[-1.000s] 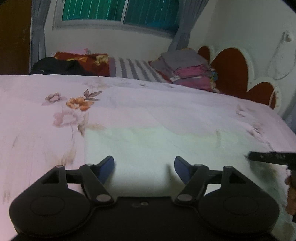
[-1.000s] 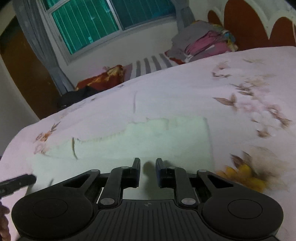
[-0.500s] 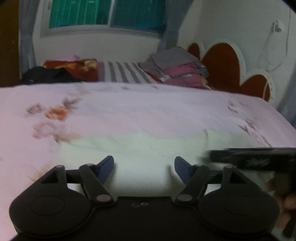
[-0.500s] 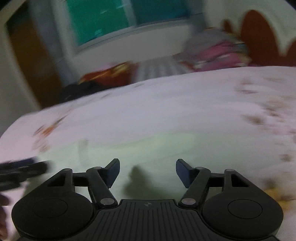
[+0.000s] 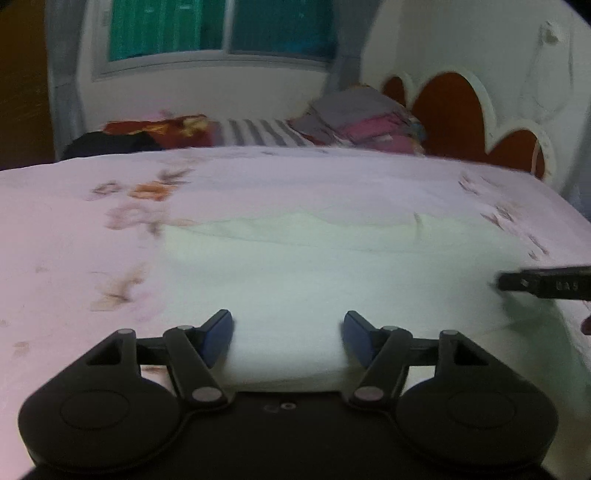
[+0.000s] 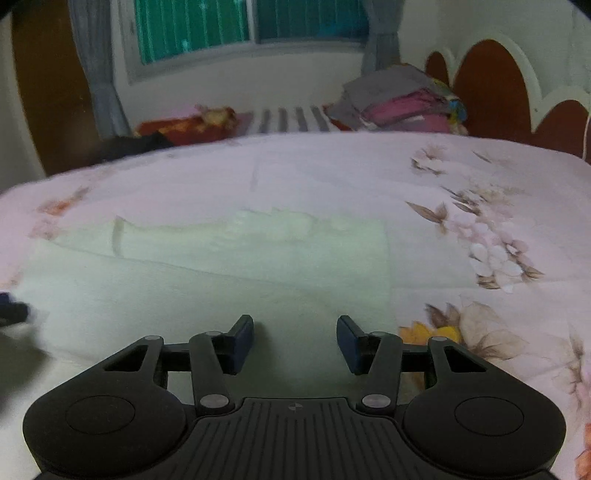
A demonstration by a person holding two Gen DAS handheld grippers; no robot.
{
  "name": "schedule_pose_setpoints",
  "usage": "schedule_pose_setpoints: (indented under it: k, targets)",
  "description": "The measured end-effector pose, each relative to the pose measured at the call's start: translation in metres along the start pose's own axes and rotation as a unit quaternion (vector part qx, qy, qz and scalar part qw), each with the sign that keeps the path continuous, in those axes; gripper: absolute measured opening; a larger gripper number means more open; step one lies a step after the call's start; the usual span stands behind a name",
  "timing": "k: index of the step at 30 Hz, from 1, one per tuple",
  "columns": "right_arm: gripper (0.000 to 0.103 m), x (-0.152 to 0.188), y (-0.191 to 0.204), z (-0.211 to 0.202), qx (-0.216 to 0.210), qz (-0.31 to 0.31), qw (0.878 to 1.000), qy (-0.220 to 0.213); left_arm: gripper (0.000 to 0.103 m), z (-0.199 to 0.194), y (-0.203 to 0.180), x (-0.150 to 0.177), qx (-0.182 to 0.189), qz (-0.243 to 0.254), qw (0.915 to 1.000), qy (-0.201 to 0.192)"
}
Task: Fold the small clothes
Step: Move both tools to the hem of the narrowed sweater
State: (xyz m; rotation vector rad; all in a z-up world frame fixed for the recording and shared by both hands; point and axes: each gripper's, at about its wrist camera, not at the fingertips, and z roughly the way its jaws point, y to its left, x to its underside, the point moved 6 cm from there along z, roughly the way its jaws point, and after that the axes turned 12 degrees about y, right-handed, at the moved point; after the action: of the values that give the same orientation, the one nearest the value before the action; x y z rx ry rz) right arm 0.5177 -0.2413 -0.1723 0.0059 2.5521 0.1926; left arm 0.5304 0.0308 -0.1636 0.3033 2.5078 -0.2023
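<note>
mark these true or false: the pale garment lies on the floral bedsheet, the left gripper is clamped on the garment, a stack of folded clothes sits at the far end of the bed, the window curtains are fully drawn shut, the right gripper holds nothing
1. The pale garment lies on the floral bedsheet. True.
2. The left gripper is clamped on the garment. False: its jaws stand apart above the cloth, gripping nothing.
3. A stack of folded clothes sits at the far end of the bed. True.
4. The window curtains are fully drawn shut. False: they hang at the sides and the green panes show.
5. The right gripper holds nothing. True: its jaws are closing, but nothing is pinched between them.
</note>
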Motion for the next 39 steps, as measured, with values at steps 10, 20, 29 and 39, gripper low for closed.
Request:
schedule_pose_setpoints:
  k: [10, 20, 29, 39]
  targets:
    - [0.050, 0.003, 0.024, 0.003, 0.040, 0.001, 0.999, 0.021, 0.072, -0.001, -0.014, 0.005, -0.032, 0.022, 0.9992, -0.001]
    - [0.050, 0.014, 0.074, 0.007, -0.002, -0.077, 0.997, 0.027, 0.084, 0.000, -0.015, 0.028, -0.081, 0.058, 0.9949, 0.017]
    - [0.075, 0.076, -0.025, -0.071, -0.050, 0.038, 0.997, 0.043, 0.073, -0.086, 0.030, 0.123, -0.059, -0.017, 0.9976, 0.031]
    - [0.057, 0.202, -0.070, -0.159, -0.152, 0.138, 0.976, 0.072, 0.061, -0.153, 0.017, 0.222, 0.050, -0.121, 0.9907, 0.038]
